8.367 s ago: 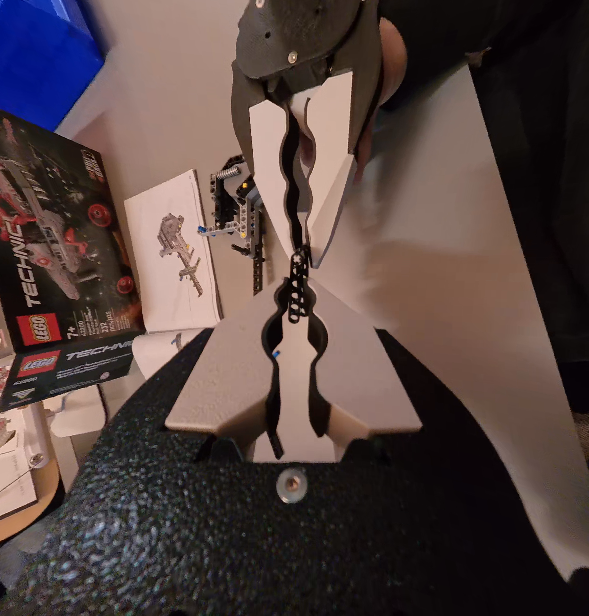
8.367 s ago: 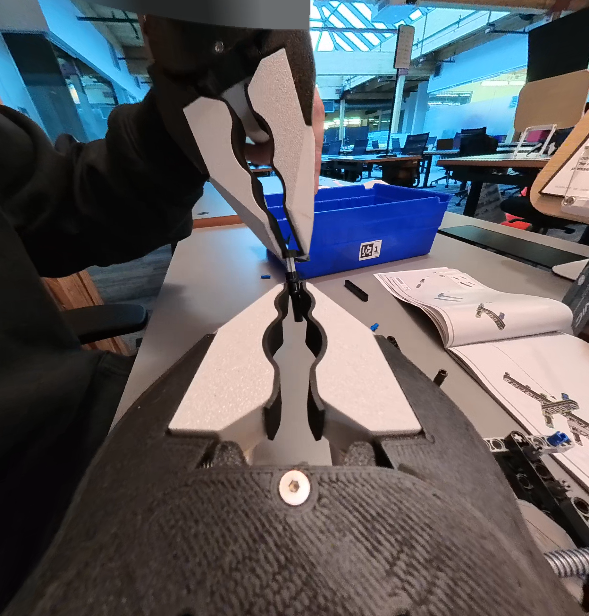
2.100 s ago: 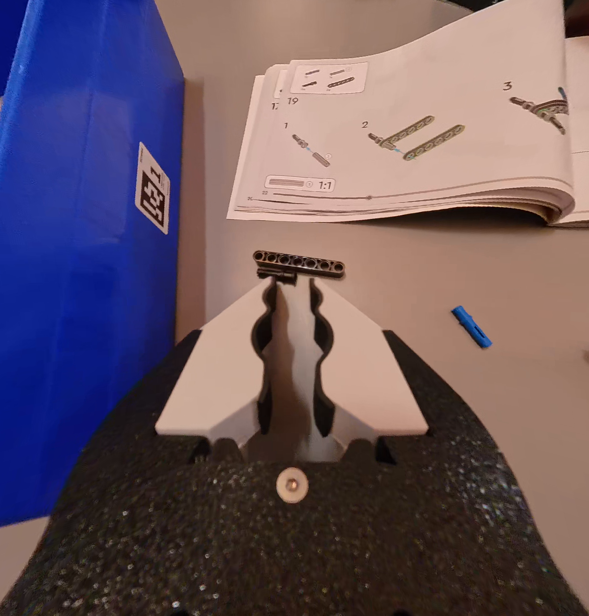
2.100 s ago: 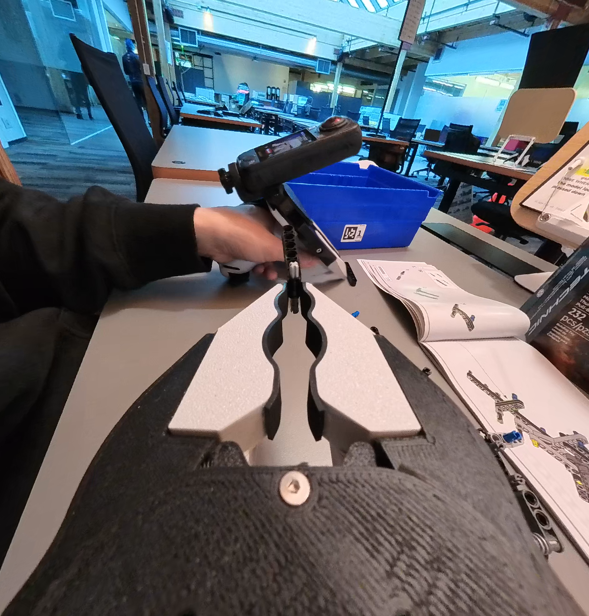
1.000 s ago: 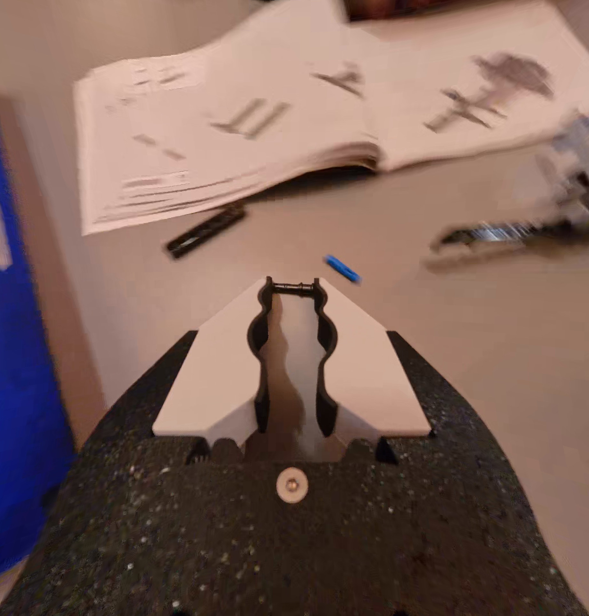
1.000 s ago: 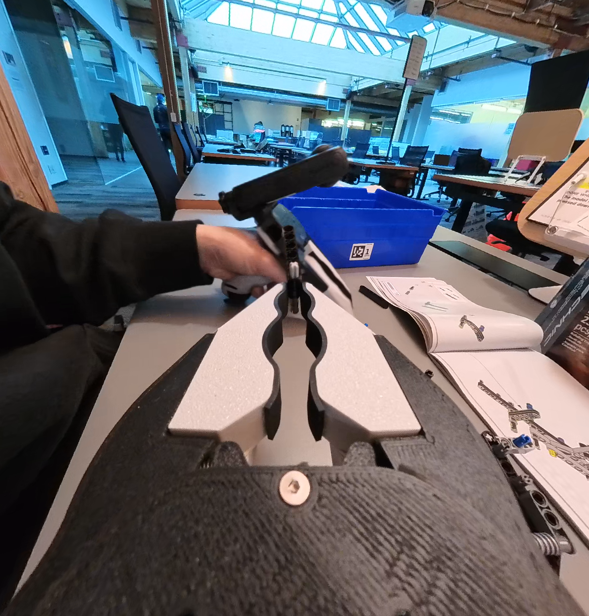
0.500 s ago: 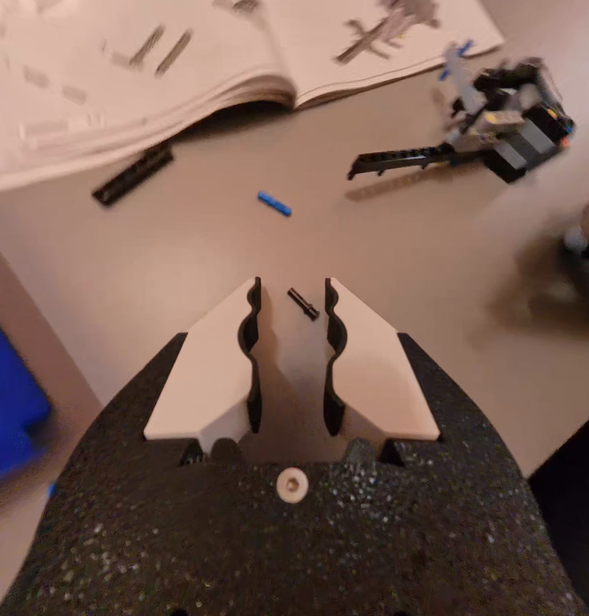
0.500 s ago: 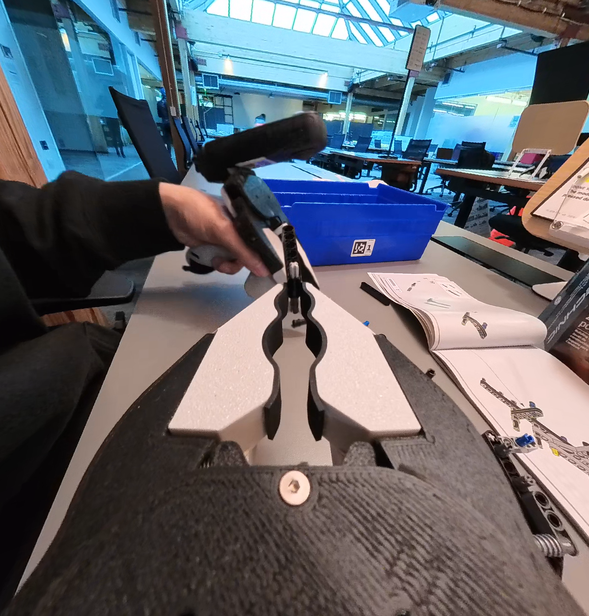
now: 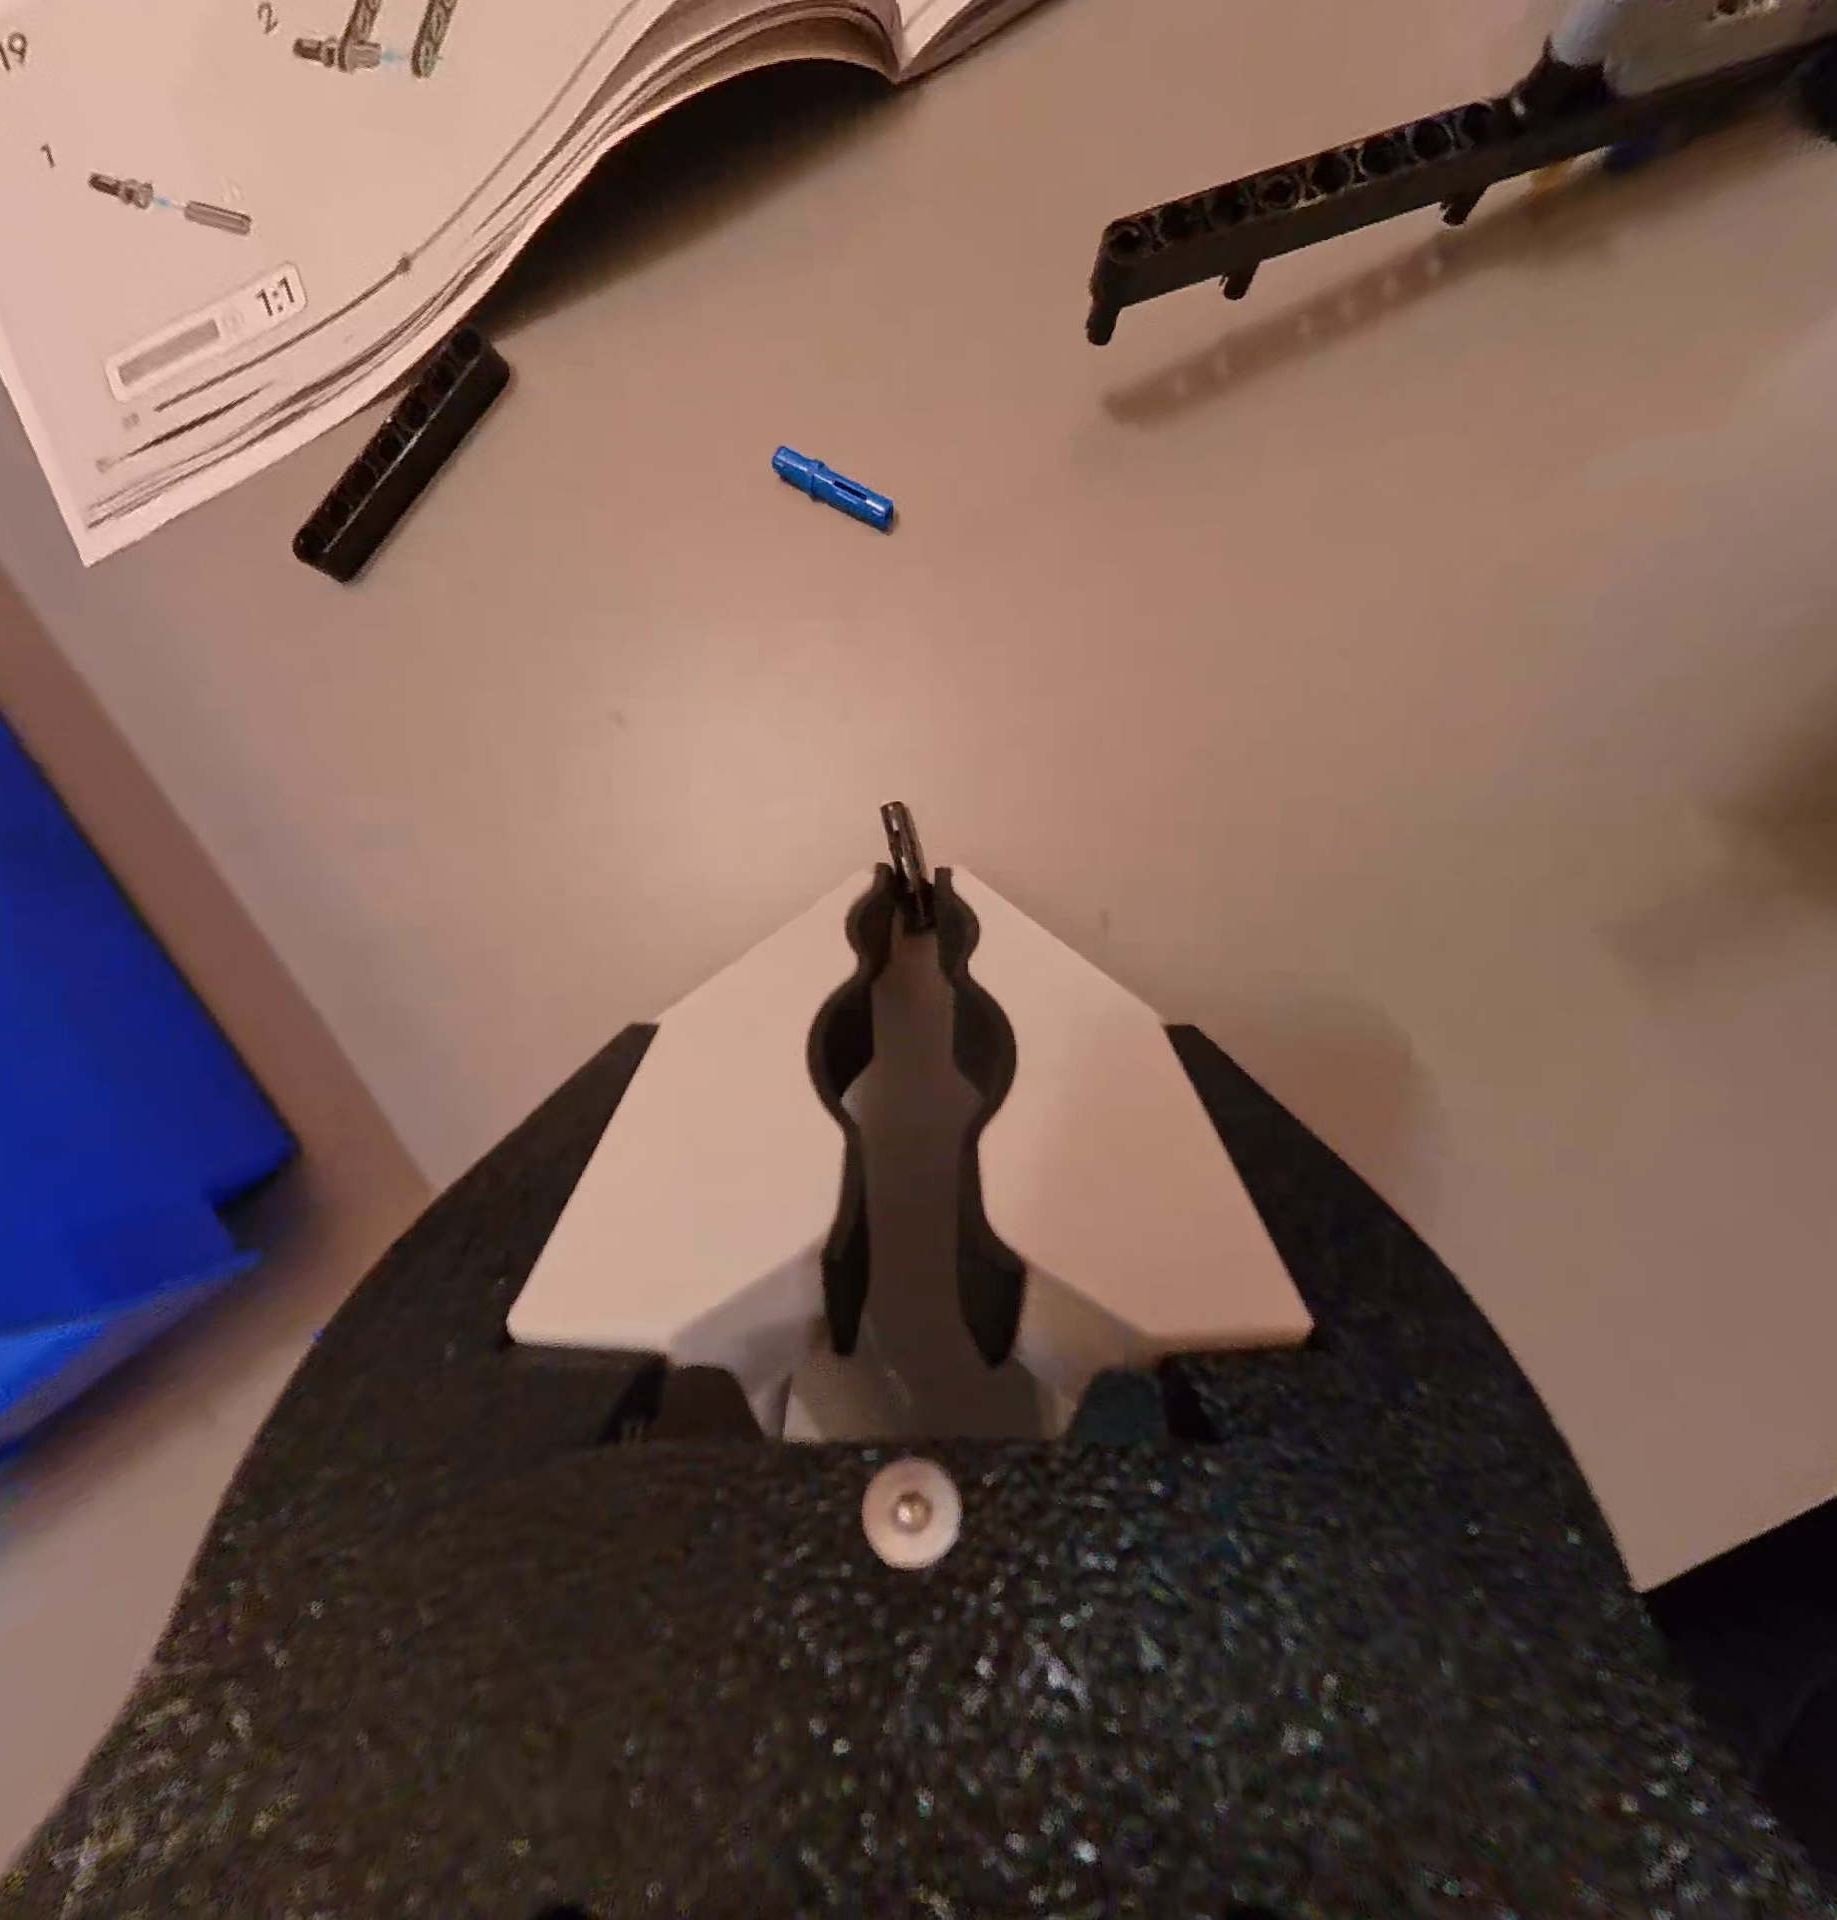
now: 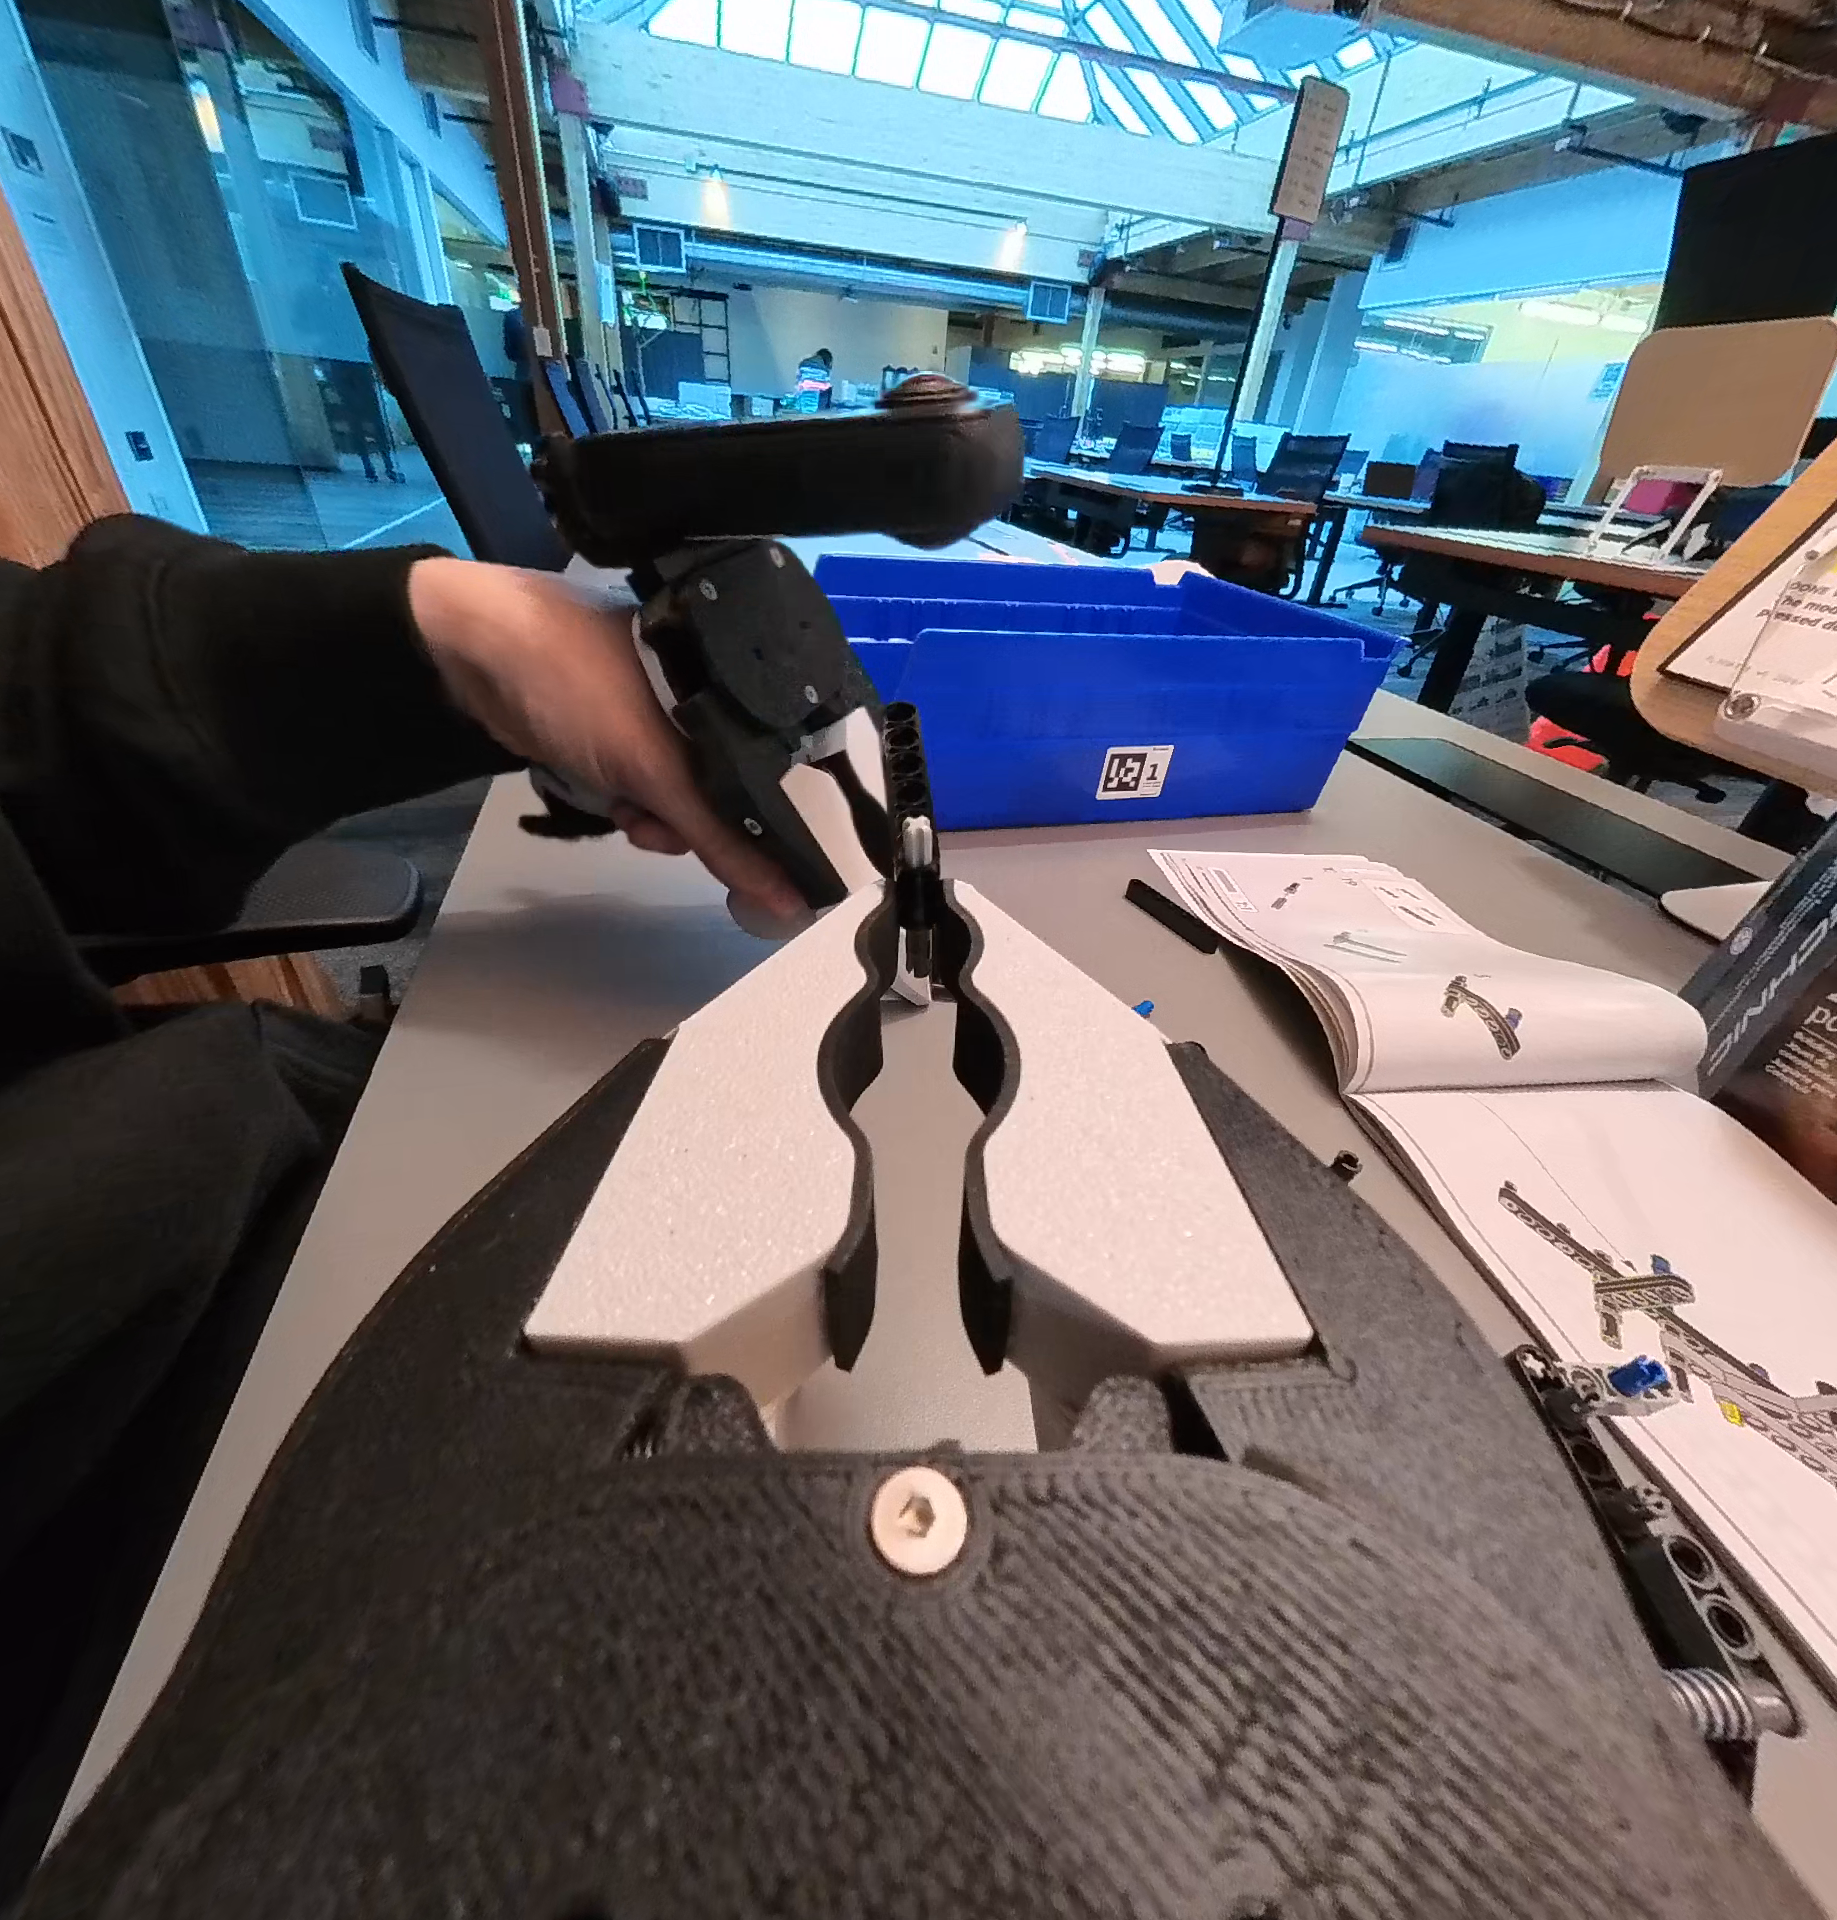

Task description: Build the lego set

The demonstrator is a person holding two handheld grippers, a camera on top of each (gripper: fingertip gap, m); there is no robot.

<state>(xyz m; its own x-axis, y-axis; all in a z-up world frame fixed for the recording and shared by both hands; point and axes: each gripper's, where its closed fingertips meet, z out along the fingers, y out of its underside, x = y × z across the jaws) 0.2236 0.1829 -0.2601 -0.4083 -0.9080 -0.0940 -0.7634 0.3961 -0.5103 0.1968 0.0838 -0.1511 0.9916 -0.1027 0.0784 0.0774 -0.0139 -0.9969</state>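
Fingertips of the left gripper (image 9: 912,883) are pinched onto a small black pin (image 9: 906,854), which sticks out forward past the tips, tilted slightly, above the grey table (image 9: 1257,727). Beyond it on the tabletop lies a loose blue pin (image 9: 833,488), and farther left a short black beam (image 9: 403,453) rests just beside the corner of the open instruction booklet (image 9: 270,187) (its pages curl up at the spine). Off to the upper right, a long black beam (image 9: 1340,197) juts out from the partly built model (image 9: 1662,62), whose far end is blurred. A blue bin (image 9: 72,1039) fills the left edge of that view.

From the other side, the right gripper (image 10: 919,920) is clamped on another black beam (image 10: 906,800), held upright with its row of holes rising above the tips and a light grey piece on its side. Behind it, a hand (image 10: 581,727) in a dark sleeve grips the handle of the left gripper, which points down toward the table. The blue bin (image 10: 1122,696) sits behind, the booklet (image 10: 1433,997) lies open to the right, and the set's dark box (image 10: 1797,956) stands at the right edge. A corner of the model (image 10: 1620,1455) shows at lower right.
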